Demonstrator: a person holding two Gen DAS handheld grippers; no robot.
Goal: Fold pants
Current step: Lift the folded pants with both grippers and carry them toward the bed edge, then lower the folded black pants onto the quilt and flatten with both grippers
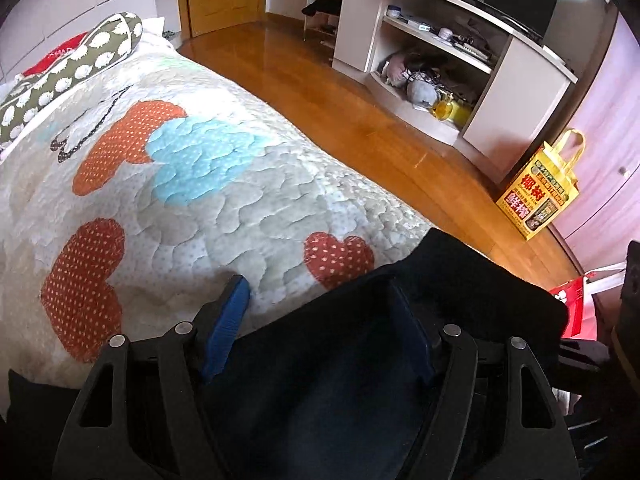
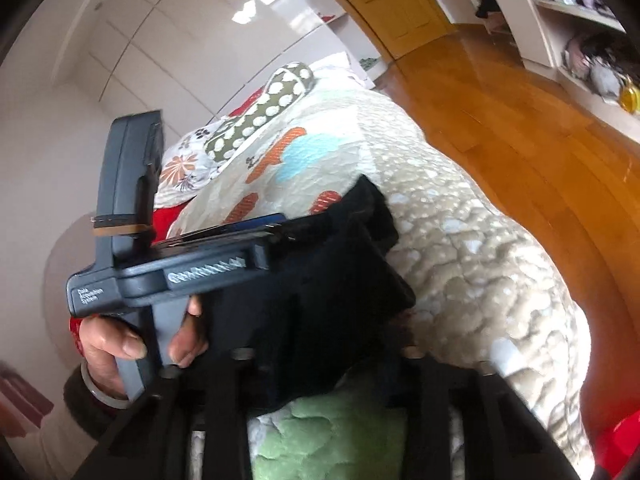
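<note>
The dark navy fabric pants lie bunched at the near edge of the quilted bedspread with orange and blue patches. The left gripper stands wide, pants fabric draped between its blue-padded fingers and hiding the right one. The right gripper is nearly closed, pinching a fold of the pants; its fingertips are hidden by cloth.

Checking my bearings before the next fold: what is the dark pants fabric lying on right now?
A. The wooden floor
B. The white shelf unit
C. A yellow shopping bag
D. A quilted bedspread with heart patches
D: the dark pants lie on the quilted bedspread with orange and blue hearts, at its edge beside the wooden floor.
</note>
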